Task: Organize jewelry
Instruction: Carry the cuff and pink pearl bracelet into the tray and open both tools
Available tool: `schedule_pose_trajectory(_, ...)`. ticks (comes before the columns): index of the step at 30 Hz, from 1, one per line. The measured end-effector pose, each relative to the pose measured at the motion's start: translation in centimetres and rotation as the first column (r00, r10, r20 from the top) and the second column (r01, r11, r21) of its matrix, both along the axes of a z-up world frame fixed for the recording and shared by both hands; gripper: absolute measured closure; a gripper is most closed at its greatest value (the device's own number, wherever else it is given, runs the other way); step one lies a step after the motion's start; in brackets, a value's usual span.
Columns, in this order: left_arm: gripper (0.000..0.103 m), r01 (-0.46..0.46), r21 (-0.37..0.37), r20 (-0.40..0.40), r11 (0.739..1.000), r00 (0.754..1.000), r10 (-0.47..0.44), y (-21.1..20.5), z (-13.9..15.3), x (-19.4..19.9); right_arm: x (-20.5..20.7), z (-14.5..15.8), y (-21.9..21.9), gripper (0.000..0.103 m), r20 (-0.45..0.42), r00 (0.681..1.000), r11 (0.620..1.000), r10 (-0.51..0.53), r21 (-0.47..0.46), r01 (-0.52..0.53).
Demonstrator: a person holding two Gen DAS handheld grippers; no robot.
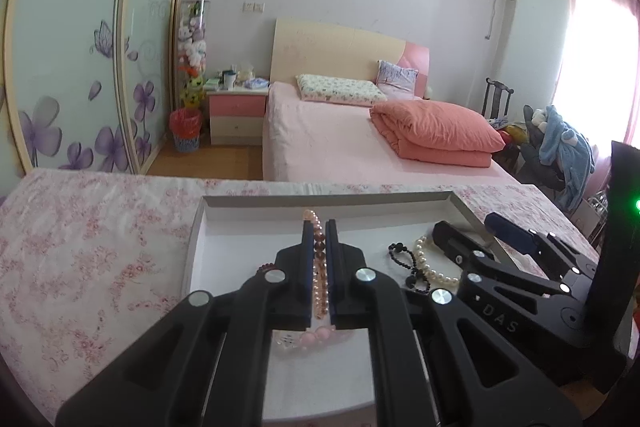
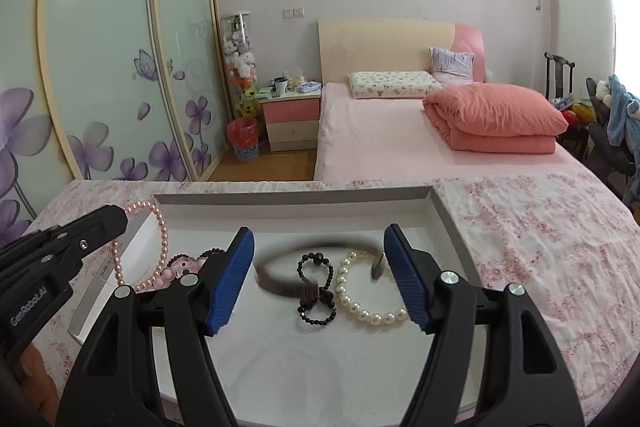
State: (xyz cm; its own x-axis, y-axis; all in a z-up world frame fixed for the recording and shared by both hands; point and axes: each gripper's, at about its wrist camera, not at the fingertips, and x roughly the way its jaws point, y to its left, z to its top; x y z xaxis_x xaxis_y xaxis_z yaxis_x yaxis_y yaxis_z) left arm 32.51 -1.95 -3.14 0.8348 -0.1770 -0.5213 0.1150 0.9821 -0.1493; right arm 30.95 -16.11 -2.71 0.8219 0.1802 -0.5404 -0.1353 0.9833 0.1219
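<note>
A shallow white tray (image 2: 448,215) lies on a pink floral cloth. My left gripper (image 1: 319,227) is shut on a pink bead bracelet (image 1: 316,219), which it holds over the tray's left part; the bracelet also shows in the right wrist view (image 2: 162,231). My right gripper (image 2: 320,247) is open above the tray, with its fingers on either side of a black bead bracelet (image 2: 316,287), a white pearl bracelet (image 2: 352,291) and a dark band bracelet (image 2: 276,283). A dark red bead piece with a pink charm (image 2: 188,261) lies beside the left finger.
The table with its floral cloth (image 2: 540,247) reaches out to the right and left of the tray. Behind it stand a bed with a folded salmon quilt (image 2: 496,123), a nightstand (image 2: 292,119), a red bin (image 2: 242,139) and wardrobe doors.
</note>
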Motion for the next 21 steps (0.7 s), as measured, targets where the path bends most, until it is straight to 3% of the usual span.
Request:
schedule_pose_trajectory(9, 0.089, -0.05, -0.027, -0.029, 0.998, 0.998, 0.049, 2.0, -0.3, 0.0, -1.0, 0.8, -1.3, 0.031, 0.018, 1.0, 1.0, -0.024, 0.012, 0.024)
schedule_pose_trajectory(21, 0.083, -0.064, -0.018, -0.033, 0.998, 0.997, 0.063, 3.3, 0.6, -4.2, -4.4, 1.5, -2.3, 0.031, 0.009, 1.0, 1.0, 0.001, -0.006, -0.001)
